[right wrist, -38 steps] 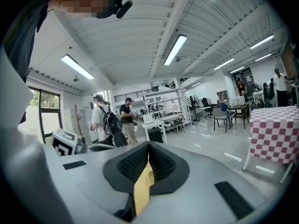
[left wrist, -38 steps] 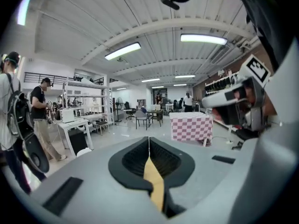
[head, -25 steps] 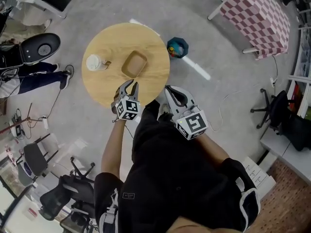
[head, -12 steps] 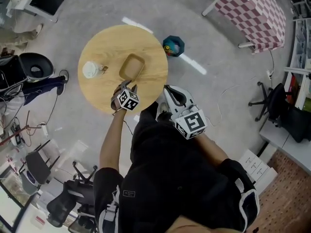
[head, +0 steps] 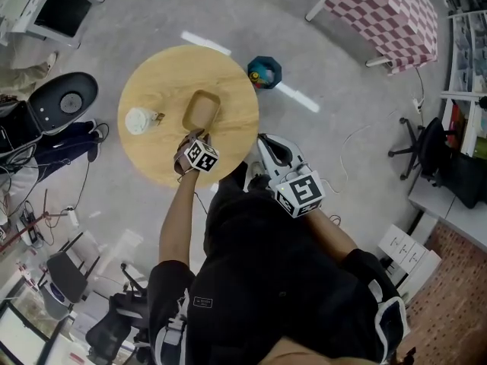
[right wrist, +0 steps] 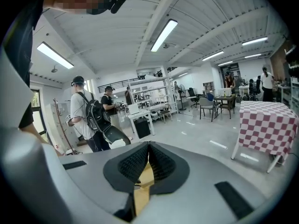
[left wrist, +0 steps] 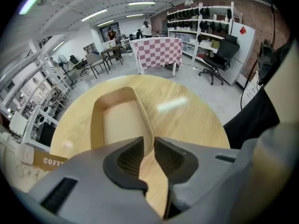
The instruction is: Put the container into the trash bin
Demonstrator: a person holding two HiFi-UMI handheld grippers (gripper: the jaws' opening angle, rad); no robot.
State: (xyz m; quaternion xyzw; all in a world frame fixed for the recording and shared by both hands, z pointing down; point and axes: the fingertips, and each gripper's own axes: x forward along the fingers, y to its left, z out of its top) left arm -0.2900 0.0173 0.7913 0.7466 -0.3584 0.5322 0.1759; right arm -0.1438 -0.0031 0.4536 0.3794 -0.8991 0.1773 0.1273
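Left gripper (left wrist: 148,146) jaws were narrow, closing around the near rim of the tan container (left wrist: 117,120). Right gripper (right wrist: 148,149) jaws were together, empty. The paper cup (left wrist: 49,161) at left read "COFFE".

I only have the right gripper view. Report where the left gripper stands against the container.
Observer: The left gripper is at the near end of the container on the round table. One wall of the container is between its fingers, which are closing.
Operator: Give me the bin's position.
Observer: The trash bin stands on the floor just past the table's far right edge, as the head view shows it.
Operator: Name whatever else is on that table.
Observer: A lidded coffee cup stands to the left of the container, apart from it.
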